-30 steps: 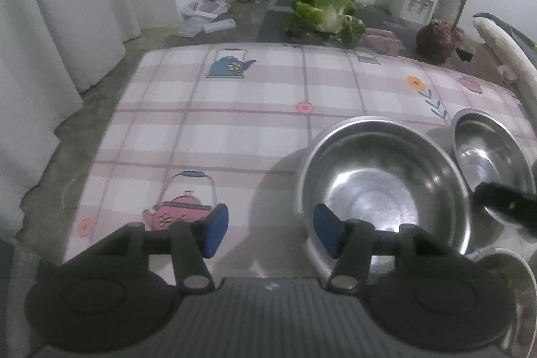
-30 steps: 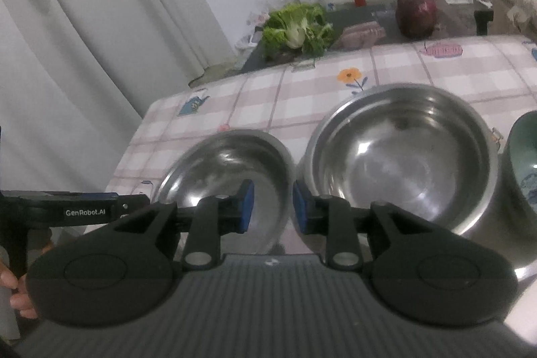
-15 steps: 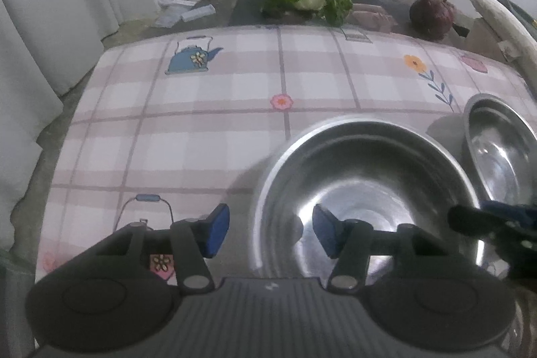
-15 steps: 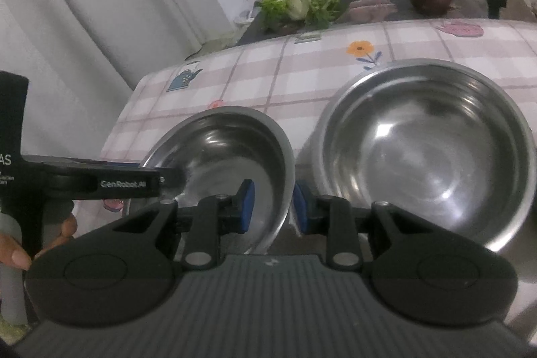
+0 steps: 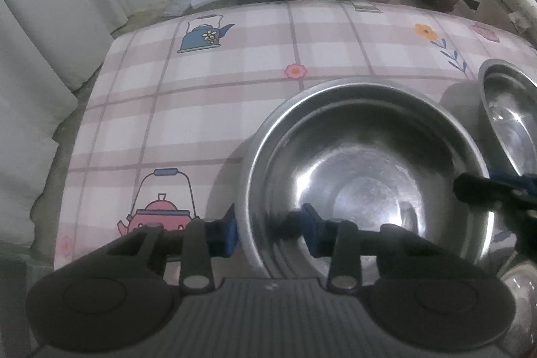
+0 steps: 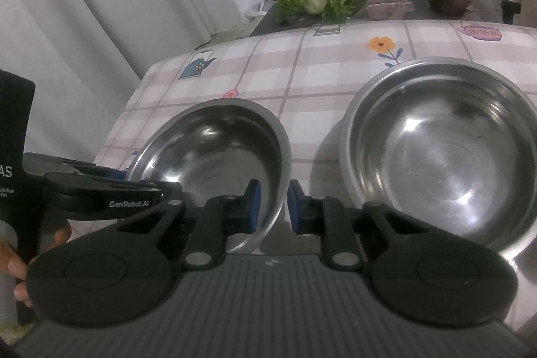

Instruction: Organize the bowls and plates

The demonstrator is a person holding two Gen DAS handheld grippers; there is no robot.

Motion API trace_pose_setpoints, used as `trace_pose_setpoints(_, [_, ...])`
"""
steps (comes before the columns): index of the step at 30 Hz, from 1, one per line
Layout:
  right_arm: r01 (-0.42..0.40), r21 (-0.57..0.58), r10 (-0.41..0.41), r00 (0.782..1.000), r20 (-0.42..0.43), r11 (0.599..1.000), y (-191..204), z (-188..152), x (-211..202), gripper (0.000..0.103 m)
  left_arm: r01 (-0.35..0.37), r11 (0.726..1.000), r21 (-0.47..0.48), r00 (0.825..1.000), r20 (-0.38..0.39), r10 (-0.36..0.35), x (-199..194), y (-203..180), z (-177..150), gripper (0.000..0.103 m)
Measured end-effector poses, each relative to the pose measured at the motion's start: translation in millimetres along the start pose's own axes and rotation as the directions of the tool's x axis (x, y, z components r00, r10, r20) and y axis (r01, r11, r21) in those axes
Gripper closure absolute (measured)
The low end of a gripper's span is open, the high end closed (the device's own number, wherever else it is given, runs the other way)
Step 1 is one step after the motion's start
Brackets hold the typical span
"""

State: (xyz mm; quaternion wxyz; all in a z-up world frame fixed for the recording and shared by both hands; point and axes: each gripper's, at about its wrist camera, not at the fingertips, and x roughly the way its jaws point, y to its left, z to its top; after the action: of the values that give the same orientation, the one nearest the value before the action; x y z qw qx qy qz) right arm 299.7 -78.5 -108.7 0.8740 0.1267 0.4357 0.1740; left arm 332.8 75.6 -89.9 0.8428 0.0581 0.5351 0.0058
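Both hand-held grippers lowered onto bowl [image 5: 369, 170] rim; two steel bowls.

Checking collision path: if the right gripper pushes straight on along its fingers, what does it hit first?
The near rim of the smaller steel bowl. The right gripper already straddles that rim, jaws closing on it, one pad inside and one outside. Pushed further, the rim would likely bottom out in the gripper's throat, though depth is hard to judge.

Right gripper [image 6: 272, 202] jaws closing astride steel bowl [image 6: 214, 153] rim.
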Motion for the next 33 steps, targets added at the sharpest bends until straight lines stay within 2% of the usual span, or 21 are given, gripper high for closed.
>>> trace_pose_setpoints(13, [-0.011, -0.011, 0.011, 0.998, 0.057, 1.0, 4.1, 1.1, -27.5, 0.087, -0.012, 1.0, 0.006, 0.997, 0.07, 0.012, -37.4, -4.0, -3.6, 0.065])
trace_pose_setpoints(19, [-0.019, -0.002, 0.019, 0.994, 0.104, 1.0, 0.3, 0.6, -54.3, 0.087, -0.011, 1.0, 0.015, 0.995, 0.104, 0.009, -61.4, -18.0, -3.8, 0.065])
trace_pose_setpoints(27, [0.019, 0.029, -0.024, 0.981, 0.195, 0.999, -33.4, -2.3, -107.4, 0.087, 0.033, 0.996, 0.084, 0.985, 0.164, -0.046, -88.0, -73.4, 11.4, 0.064])
trace_pose_setpoints(33, [0.092, 0.08, -0.108, 0.967, 0.229, 0.993, -82.1, -5.7, -139.3, 0.086, 0.084, 0.984, 0.16, 0.981, 0.161, -0.11, -75.1, -133.1, 28.1, 0.064])
